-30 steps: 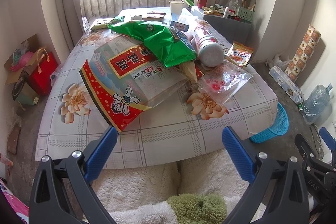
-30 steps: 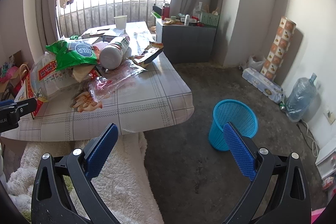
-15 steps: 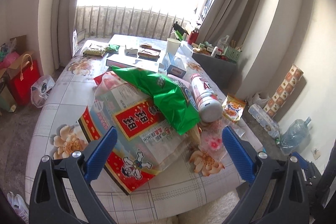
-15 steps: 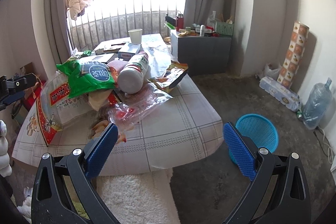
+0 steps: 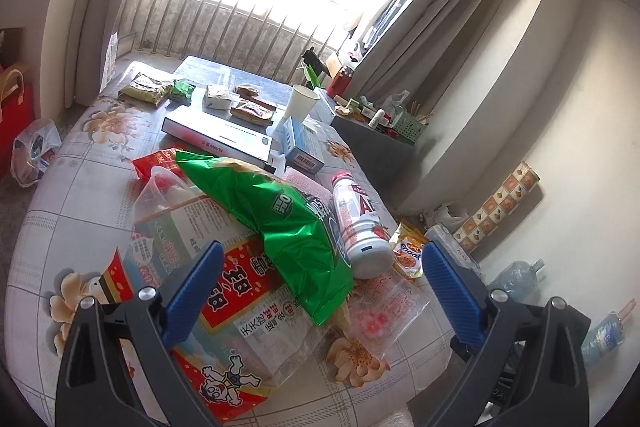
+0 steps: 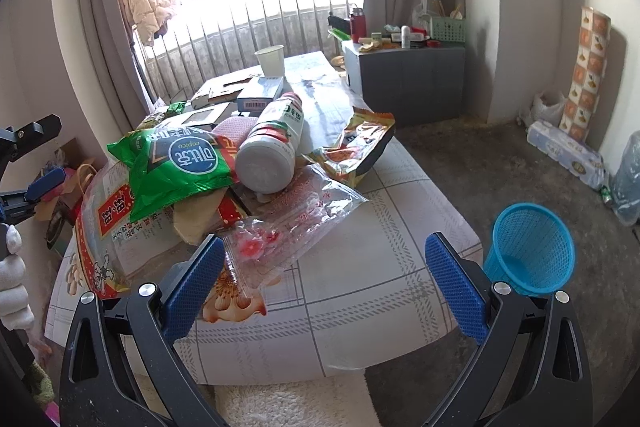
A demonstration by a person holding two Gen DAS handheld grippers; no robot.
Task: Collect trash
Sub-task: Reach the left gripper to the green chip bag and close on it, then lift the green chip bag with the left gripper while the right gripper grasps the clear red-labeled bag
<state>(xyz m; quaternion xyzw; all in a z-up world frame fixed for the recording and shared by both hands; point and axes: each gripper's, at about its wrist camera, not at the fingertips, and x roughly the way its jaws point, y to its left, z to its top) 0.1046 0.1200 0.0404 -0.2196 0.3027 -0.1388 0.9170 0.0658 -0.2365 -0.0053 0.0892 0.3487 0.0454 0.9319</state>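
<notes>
Trash lies heaped on the cloth-covered counter (image 6: 360, 291), ahead of both grippers. Left gripper (image 5: 320, 291) hangs over the heap with its blue pads spread wide and nothing between them; directly ahead of it, between its fingers, the green crisp bag (image 5: 280, 227) drapes over the big red-and-white snack bag (image 5: 208, 291), which reaches under the left finger. Just right of the green bag a white drink bottle (image 5: 360, 227) lies on its side, base toward the gripper, and near the right finger sit a clear plastic bag (image 5: 384, 311) and a small orange snack packet (image 5: 408, 255). Farther ahead stand a paper cup (image 5: 302, 105) and a flat white box (image 5: 220, 137).

Right gripper (image 6: 324, 287) is also open and empty, held above the counter's near edge. The clear plastic bag (image 6: 296, 227) lies just ahead of its left finger, touching the bottle (image 6: 272, 151) beyond it; the green crisp bag (image 6: 180, 163) is ahead to the left, an opened orange wrapper (image 6: 352, 151) ahead. On the floor to its right, beside the right finger, stands a blue mesh wastebasket (image 6: 528, 251), well apart from the heap
</notes>
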